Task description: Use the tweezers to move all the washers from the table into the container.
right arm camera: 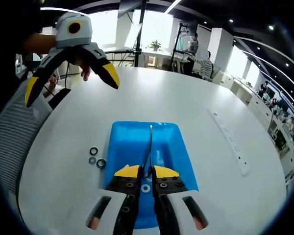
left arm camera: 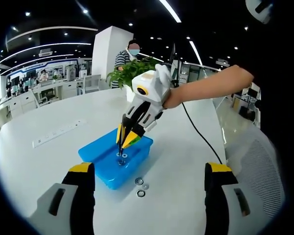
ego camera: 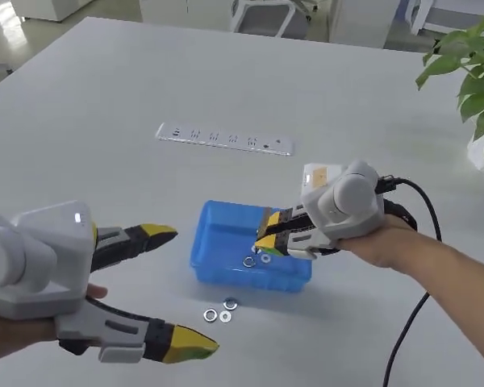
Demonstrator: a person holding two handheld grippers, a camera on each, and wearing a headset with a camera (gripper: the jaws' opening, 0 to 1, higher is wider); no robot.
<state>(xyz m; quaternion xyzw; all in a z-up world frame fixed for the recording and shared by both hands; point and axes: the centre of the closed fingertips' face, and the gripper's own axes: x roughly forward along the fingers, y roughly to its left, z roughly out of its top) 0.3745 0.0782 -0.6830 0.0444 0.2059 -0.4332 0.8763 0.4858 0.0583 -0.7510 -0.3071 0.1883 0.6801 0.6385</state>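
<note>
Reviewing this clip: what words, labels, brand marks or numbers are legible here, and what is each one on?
No text is readable in these views.
Long white power strip: small marks beside the sockets, too small to read.
Blue wall band behind the desks, left gripper view: possible lettering, blurred.
Blue plastic container and thin metal tweezers in the right gripper: no markings seen.

Glossy plastic container (ego camera: 250, 279), shiny metal washers (ego camera: 225, 316), matt table (ego camera: 105, 97).
</note>
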